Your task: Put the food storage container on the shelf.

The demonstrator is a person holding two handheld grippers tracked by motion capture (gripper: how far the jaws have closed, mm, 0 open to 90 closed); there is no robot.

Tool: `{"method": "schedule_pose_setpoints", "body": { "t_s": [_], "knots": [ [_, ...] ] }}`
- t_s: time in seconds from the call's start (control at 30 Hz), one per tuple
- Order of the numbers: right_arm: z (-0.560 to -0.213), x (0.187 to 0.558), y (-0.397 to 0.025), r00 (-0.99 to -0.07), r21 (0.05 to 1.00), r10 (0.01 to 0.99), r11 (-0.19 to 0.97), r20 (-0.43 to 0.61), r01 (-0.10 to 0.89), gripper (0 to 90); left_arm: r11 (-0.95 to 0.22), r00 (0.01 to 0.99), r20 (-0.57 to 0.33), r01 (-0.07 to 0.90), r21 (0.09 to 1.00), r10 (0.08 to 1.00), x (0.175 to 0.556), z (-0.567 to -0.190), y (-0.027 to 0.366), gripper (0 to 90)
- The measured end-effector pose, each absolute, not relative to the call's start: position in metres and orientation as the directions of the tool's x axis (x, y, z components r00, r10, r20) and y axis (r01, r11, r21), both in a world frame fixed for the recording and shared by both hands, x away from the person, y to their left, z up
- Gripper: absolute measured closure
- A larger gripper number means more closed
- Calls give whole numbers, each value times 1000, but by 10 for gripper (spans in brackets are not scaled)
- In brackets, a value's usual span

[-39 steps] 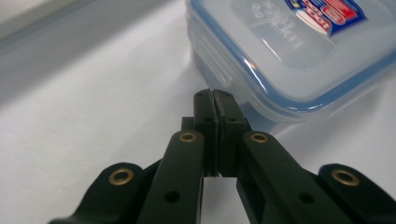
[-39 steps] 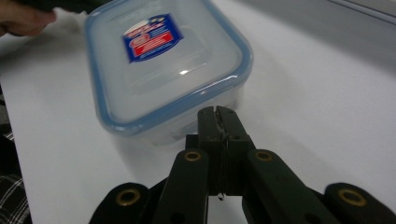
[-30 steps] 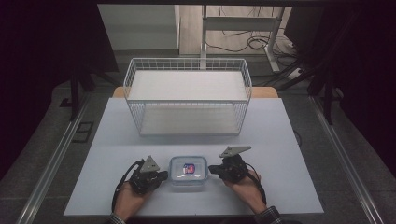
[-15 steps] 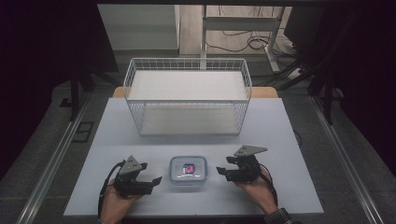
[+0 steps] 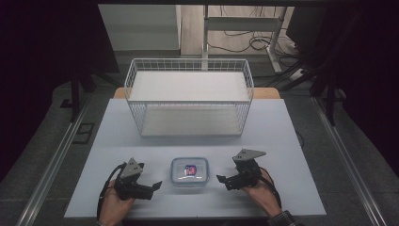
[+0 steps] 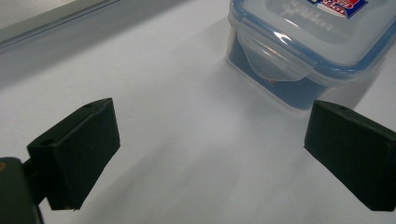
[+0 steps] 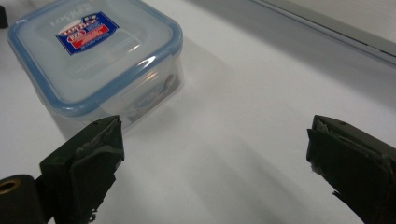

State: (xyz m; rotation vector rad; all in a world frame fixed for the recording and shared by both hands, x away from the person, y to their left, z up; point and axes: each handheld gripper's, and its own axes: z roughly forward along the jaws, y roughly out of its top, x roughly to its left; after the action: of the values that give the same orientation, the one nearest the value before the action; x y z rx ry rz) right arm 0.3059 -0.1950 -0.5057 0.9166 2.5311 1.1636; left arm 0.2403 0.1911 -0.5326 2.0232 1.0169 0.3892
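The table [image 5: 141, 141] carries one lidded plastic container [image 5: 189, 171] between two hand-held grippers — the left gripper [image 5: 157, 185] and the right gripper [image 5: 220, 179] — and one white wire basket [image 5: 188, 96] well beyond both.

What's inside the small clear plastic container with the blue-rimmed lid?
The small clear plastic container is shut, its lid bearing a red and blue label. Something dark shows through its wall; the cloudy plastic hides what it is.
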Motion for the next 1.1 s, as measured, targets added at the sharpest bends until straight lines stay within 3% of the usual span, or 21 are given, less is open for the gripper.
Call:
{"method": "schedule_pose_setpoints", "body": {
  "t_s": [0.4,0.57,1.1],
  "knots": [
    [-499,303,-184,-797,756,594,468,114,458,49,-324,638,-131,544,774,759,244,-519,189,4],
    [-492,302,-176,-798,765,591,460,116,451,7,-303,660,-187,554,776,728,248,-515,187,0],
    [-486,307,-155,-803,743,562,449,198,497,3,-383,720,-150,520,764,677,267,-507,155,21]
  ]
}}
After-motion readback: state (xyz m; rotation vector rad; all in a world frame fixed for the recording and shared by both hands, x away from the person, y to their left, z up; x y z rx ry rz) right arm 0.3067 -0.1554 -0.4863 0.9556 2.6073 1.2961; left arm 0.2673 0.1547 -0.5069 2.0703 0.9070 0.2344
